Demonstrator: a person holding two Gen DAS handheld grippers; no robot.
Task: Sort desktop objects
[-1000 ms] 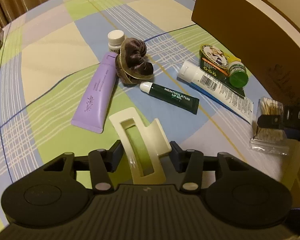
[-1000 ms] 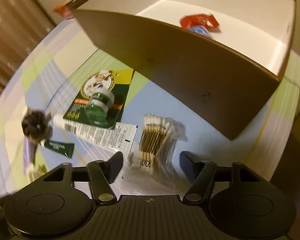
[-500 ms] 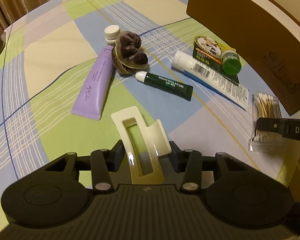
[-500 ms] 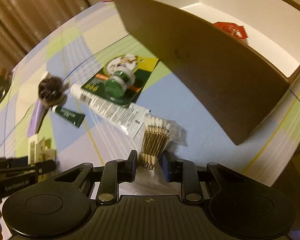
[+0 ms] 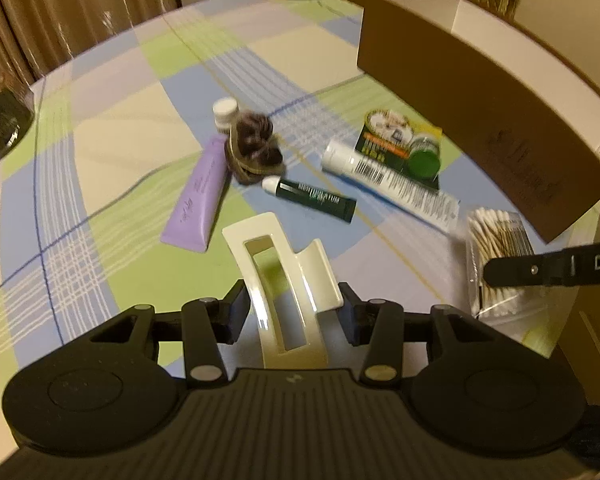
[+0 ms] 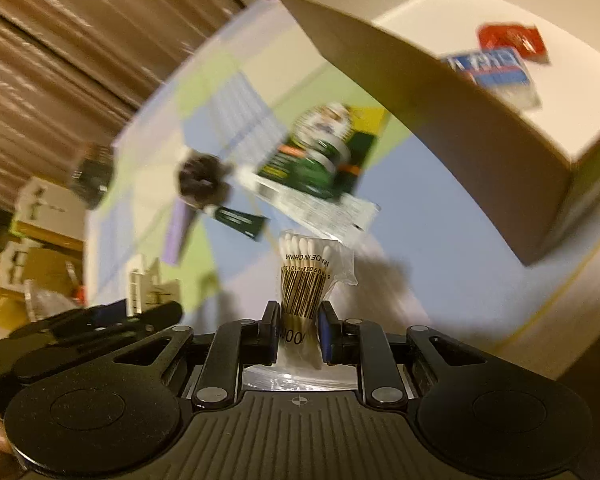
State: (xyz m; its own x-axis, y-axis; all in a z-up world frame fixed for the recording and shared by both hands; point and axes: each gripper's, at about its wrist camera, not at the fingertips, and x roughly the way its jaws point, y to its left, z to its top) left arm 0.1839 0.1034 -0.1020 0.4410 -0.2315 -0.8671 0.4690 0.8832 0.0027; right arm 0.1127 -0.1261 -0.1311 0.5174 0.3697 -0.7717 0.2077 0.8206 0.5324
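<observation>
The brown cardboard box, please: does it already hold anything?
Yes. The brown cardboard box holds a red packet and a blue-and-white packet on its white floor.

Both views are lit by dim, warm, yellowish indoor light, and a brownish cast is given to the curtains (image 5: pixel 80 12) and the cardboard box (image 5: pixel 480 92). Strong fisheye bending is seen at the edges, where the checked tabletop (image 5: pixel 112 128) is curved and the corners are darkened. In the left wrist view moderate motion blur is shown on the far things, while a glossy highlight is carried by the cream hair clip (image 5: pixel 284 280). The right wrist view is smeared far more heavily; only the cotton swab pack (image 6: pixel 302 280) is kept sharp, and a soft shadow is cast beside it.
</observation>
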